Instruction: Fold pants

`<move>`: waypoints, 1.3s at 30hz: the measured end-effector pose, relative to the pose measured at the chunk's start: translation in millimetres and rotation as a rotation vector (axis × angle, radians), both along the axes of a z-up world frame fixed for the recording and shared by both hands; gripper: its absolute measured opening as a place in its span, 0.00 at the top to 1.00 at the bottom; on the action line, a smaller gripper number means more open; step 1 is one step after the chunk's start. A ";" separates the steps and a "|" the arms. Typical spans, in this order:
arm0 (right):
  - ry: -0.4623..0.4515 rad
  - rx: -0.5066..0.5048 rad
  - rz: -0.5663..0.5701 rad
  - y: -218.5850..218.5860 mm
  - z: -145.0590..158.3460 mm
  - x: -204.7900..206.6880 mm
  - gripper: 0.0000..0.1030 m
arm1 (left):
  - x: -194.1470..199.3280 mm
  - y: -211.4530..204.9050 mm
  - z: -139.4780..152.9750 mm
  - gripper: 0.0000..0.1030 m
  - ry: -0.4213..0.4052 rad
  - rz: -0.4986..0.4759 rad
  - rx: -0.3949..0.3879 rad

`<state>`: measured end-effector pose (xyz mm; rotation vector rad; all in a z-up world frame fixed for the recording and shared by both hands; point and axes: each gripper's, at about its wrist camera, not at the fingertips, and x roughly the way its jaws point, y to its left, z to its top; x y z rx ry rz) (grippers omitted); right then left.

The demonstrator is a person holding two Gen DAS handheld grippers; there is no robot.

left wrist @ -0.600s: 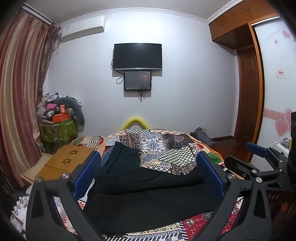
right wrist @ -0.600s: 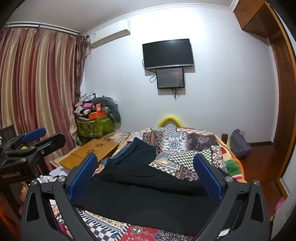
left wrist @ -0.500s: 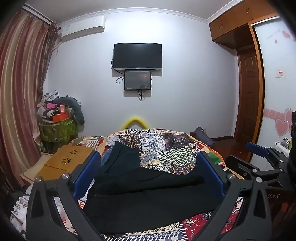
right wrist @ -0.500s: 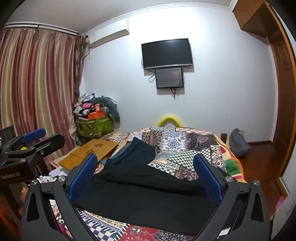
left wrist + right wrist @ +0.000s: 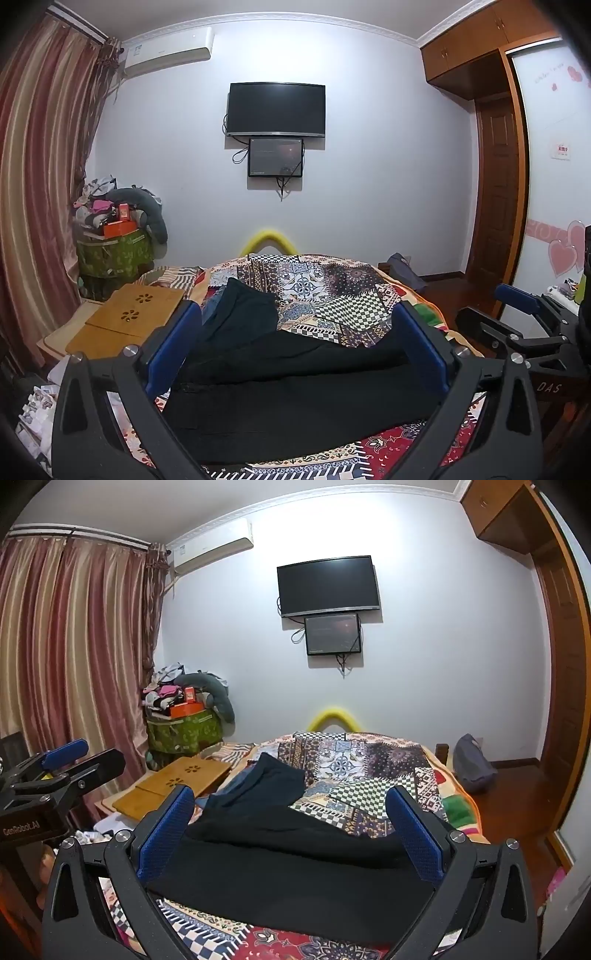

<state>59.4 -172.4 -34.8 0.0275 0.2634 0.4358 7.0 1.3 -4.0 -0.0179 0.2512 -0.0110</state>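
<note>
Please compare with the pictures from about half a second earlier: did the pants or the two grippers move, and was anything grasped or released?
Nothing visibly changed. The black pants lie spread across the patterned bedspread as before. The left gripper and the right gripper both hang above the pants with jaws wide open, holding nothing and touching nothing.

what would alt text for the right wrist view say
Open right gripper with blue pads hovers above black pants lying across a patchwork-quilted bed. Behind: wall-mounted black television, striped curtains.
</note>
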 end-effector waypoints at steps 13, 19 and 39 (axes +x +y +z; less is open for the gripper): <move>0.013 -0.001 -0.021 -0.6 4.5 -2.0 0.00 | -0.1 4.6 -1.0 0.00 -0.003 -0.005 -0.007; 0.009 -0.001 -0.026 -2.3 6.1 -3.3 0.00 | -0.1 4.4 -0.7 0.00 0.000 -0.004 -0.006; 0.015 0.000 -0.030 -3.7 5.5 -0.9 0.00 | -0.8 5.4 -2.8 0.00 0.008 0.007 -0.010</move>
